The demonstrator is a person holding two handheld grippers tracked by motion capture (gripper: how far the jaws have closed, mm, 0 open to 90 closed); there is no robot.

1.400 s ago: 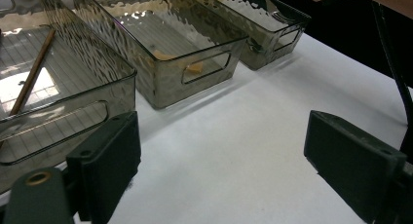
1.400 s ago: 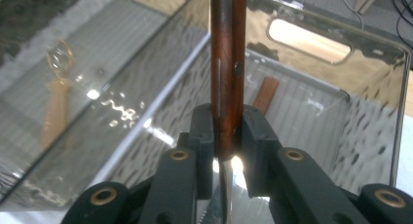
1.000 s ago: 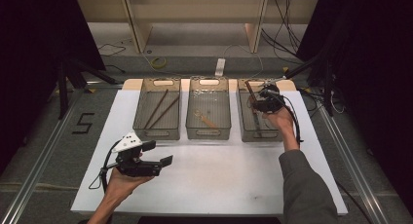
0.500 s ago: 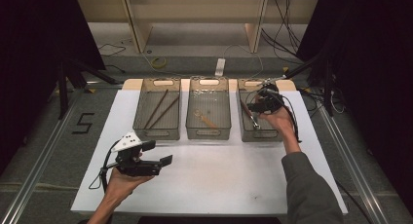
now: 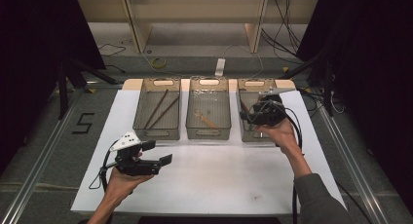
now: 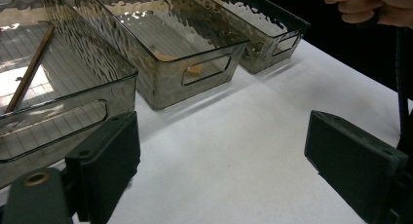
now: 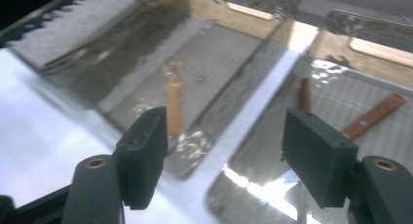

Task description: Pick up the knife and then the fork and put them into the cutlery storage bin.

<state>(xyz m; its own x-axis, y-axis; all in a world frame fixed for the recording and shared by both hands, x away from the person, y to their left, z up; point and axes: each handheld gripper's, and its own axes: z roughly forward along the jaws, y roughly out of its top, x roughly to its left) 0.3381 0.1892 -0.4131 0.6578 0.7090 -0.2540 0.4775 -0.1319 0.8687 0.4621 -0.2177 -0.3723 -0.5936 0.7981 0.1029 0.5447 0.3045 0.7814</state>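
1. High view: three smoky bins sit in a row on the white tabletop. The right tongs hover over the right bin; the left tongs rest low, spread wide and empty.
2. Left gripper view: jaws far apart, over bare tabletop before the bins.
3. Right gripper view: jaws have just been opening, nothing between them; two brown-handled utensils lie in the right bin, a wooden-handled tool in the middle bin.

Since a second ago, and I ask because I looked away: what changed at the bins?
The right claw pulled back toward the person over the right bin; its jaws have just been opening, nothing between them. The left claw stayed open and still; the sticks in the left bin lie unchanged.
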